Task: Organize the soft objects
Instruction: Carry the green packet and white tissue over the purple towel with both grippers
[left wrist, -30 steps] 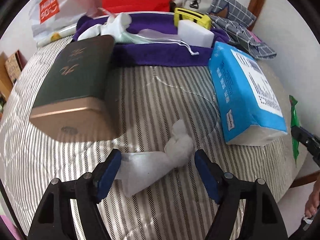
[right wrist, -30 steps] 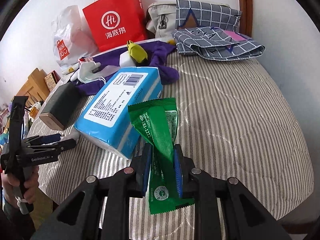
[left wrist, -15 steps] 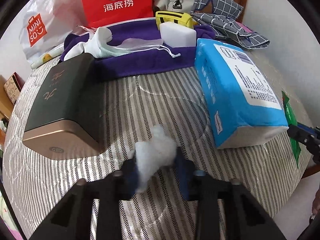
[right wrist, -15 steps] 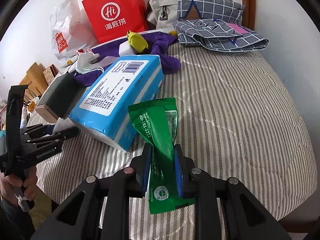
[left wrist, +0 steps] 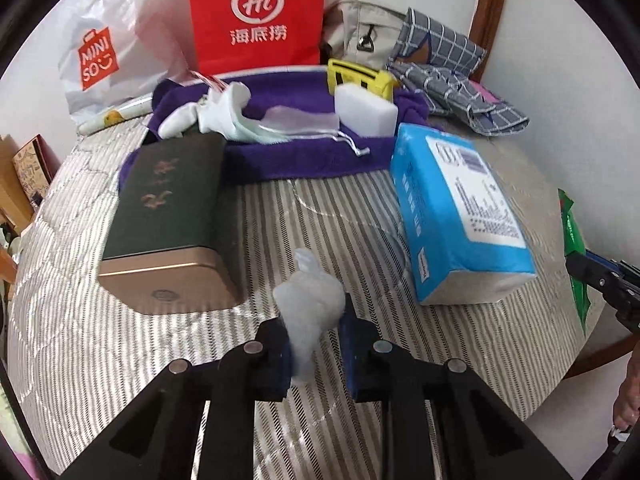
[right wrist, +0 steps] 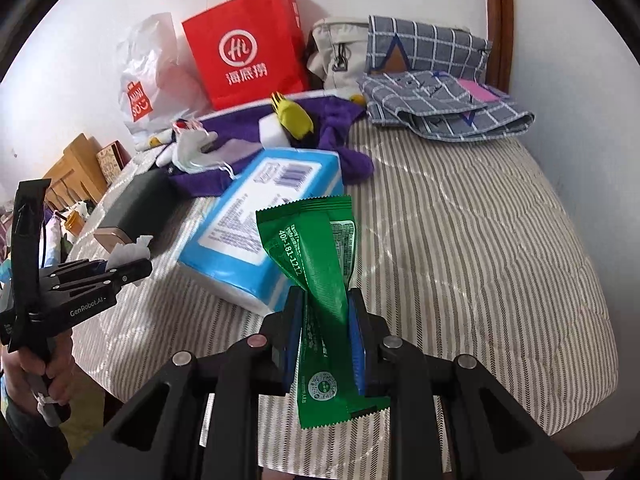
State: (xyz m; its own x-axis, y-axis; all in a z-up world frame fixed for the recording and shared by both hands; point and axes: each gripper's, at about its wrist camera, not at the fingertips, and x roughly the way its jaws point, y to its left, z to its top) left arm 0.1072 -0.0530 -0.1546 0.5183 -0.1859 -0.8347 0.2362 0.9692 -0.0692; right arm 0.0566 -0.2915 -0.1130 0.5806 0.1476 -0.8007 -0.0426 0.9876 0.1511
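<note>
My left gripper (left wrist: 314,344) is shut on a small white-grey sock (left wrist: 310,312) and holds it above the striped bed cover (left wrist: 280,232); the sock also shows in the right wrist view (right wrist: 130,254). My right gripper (right wrist: 324,332) is shut on a green foil packet (right wrist: 320,276) held above the bed's near edge. A purple towel (left wrist: 296,152) at the back carries white socks (left wrist: 208,114), a clear drawstring pouch (left wrist: 300,120), a white sponge block (left wrist: 366,110) and a yellow item (left wrist: 360,76).
A dark green and gold box (left wrist: 168,216) lies at the left. A blue tissue pack (left wrist: 456,212) lies at the right. A red paper bag (left wrist: 256,16), a Miniso plastic bag (left wrist: 104,56), a beige bag (right wrist: 336,56) and checked grey cloths (right wrist: 440,104) line the wall.
My left gripper closed on the sock that lay flat between its open fingers and lifted it off the bed. My right gripper kept the green packet and barely moved.
</note>
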